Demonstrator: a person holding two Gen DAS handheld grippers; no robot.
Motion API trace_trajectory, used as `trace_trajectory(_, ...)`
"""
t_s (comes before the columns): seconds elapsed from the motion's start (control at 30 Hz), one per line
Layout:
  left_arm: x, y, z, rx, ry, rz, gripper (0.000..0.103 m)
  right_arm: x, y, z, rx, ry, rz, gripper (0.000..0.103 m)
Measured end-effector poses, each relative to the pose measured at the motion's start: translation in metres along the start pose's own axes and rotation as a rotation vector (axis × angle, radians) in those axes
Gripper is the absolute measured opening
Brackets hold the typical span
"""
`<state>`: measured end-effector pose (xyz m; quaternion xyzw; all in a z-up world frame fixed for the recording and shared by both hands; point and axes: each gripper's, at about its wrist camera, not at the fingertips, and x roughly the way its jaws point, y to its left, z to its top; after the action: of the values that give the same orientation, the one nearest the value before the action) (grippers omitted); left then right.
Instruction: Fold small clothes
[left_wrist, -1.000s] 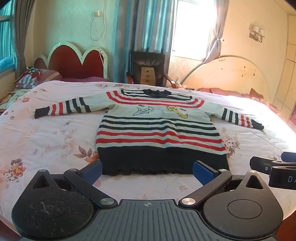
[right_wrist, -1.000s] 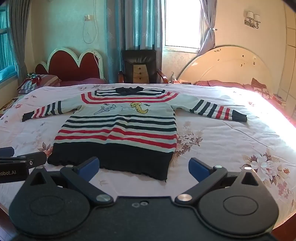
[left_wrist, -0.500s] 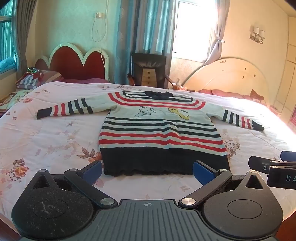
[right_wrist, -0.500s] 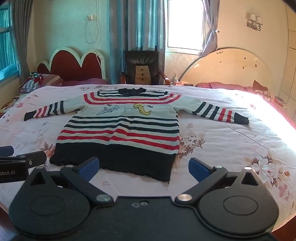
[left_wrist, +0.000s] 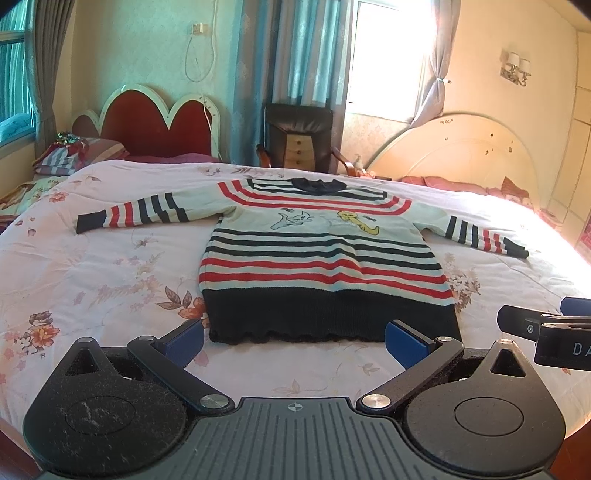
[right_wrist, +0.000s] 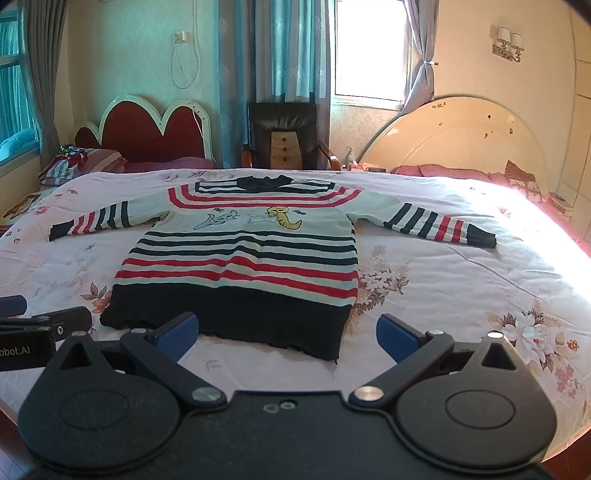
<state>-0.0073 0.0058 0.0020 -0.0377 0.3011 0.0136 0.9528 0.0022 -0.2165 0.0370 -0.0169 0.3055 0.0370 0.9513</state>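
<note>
Both grippers' jaws gape apart before a striped sweater (left_wrist: 325, 254) spread flat, sleeves outstretched.

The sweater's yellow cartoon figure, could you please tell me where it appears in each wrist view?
Left wrist: yellow figure right of centre, upper middle, on the sweater.
Right wrist: yellow figure near centre, upper middle.
Shared landmark: black chair behind the bed.

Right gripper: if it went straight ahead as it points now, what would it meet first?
Probably the sweater's dark hem, which lies between the open right gripper fingers; depth is unclear.
</note>
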Motion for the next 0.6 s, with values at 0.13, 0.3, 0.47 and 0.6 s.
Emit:
trace_trajectory(0.13,0.0005,0.0010,-0.0002,0.000,-0.002,0.000,0.103,-0.0007,-0.0001,-0.0004,0.000,0.000,0.001,0.102)
trace_trajectory(0.3,0.0005,0.0009,0.0004,0.002,0.000,-0.003,0.103,-0.0009,0.0002,-0.0004,0.002,0.001,-0.001,0.102)
trace_trajectory(0.47,0.0016,-0.0001,0.0007,0.003,0.001,-0.006,0.103,0.0009,-0.0018,-0.0003,0.006,0.006,0.000,0.102)
trace_trajectory(0.6,0.0016,0.0001,0.0020,0.007,0.001,-0.008,0.103,0.0022,-0.0026,-0.0007,0.008,0.005,-0.002,0.102)
